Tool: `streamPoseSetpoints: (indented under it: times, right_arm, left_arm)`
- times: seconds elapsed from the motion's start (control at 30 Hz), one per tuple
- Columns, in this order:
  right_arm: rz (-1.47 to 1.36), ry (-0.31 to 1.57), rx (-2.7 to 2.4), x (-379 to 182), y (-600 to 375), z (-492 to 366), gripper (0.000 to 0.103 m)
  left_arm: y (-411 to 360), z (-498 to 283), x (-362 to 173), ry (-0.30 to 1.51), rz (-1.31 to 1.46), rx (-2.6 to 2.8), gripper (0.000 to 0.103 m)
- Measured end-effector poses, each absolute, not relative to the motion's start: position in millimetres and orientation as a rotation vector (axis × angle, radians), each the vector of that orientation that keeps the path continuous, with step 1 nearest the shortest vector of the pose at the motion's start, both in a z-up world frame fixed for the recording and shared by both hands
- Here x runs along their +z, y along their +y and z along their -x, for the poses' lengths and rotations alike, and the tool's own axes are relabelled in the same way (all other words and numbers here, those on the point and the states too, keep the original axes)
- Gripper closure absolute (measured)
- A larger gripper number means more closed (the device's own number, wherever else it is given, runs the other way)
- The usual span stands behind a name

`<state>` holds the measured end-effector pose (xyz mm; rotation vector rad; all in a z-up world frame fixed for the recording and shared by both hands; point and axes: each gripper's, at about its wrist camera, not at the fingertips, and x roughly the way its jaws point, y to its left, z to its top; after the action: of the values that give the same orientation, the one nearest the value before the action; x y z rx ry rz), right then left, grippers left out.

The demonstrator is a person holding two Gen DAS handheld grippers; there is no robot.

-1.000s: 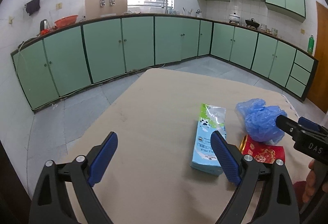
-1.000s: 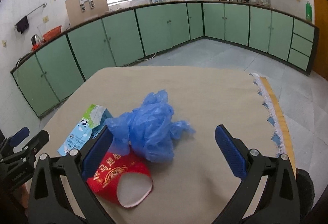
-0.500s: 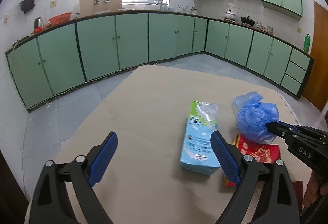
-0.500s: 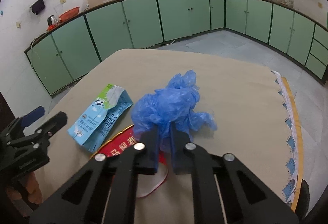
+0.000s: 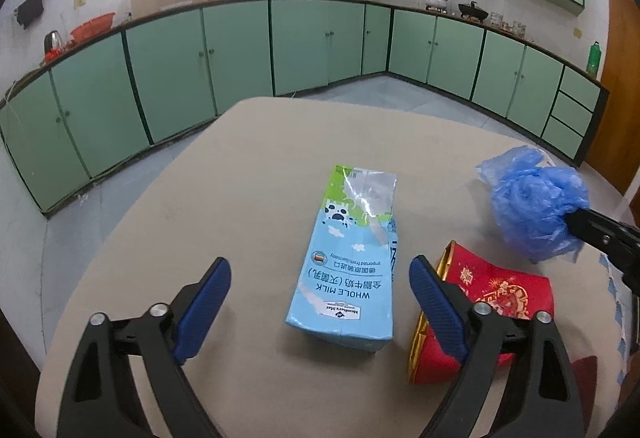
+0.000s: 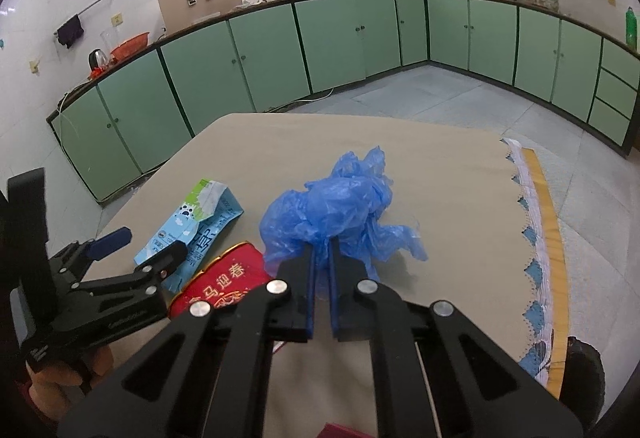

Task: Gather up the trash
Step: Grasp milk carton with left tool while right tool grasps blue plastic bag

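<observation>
So, right gripper's got the bag, left one's lining up on the milk carton

Landmark is the milk carton (image 5: 348,270), lying flat mid-table (image 5: 248,165) with its torn top pointing away. The right gripper (image 6: 322,250) is pinched fully closed on the crumpled blue plastic bag (image 6: 336,205), off to the carton's right. That bag looks feather-light and floppy, so any bunched fold should hold. The left gripper (image 5: 320,302) is closing from wide open with the carton's near end between its pads, not touching yet. I'd guess the carton is empty, light and crushable, so squeeze across its narrow sides. A red packet (image 5: 492,294) sits just right of the carton, looking thin, slick and tough to grab flat.
</observation>
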<state>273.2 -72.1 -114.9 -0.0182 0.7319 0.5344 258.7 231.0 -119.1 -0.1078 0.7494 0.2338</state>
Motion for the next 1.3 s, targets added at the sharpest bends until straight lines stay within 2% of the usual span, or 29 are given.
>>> streamPoseSetpoints:
  times: [0.07, 0.13, 0.23, 0.73, 1.3]
  right_arm:
    - [0.013, 0.733, 0.536, -115.0, -72.5, -274.0, 0.098]
    - [0.012, 0.733, 0.536, -116.1, -73.6, -273.5, 0.098]
    - [0.011, 0.736, 0.531, -116.2, -74.2, -274.5, 0.098]
    - [-0.002, 0.685, 0.525, -95.1, -96.3, -254.4, 0.099]
    - [-0.043, 0.589, 0.454, -48.7, -185.5, -199.5, 0.099]
  left_arm:
    - [231.6, -261.3, -121.3, 0.765, 0.115, 0.225, 0.026]
    - [231.7, -265.5, -125.4, 0.789, 0.125, 0.201, 0.045]
    - [231.6, -267.8, -126.9, 0.797, 0.138, 0.183, 0.053]
    - [211.0, -221.6, -68.2, 0.646, 0.119, 0.182, 0.056]
    - [121.7, -190.8, -17.7, 0.574, 0.073, 0.048, 0.056]
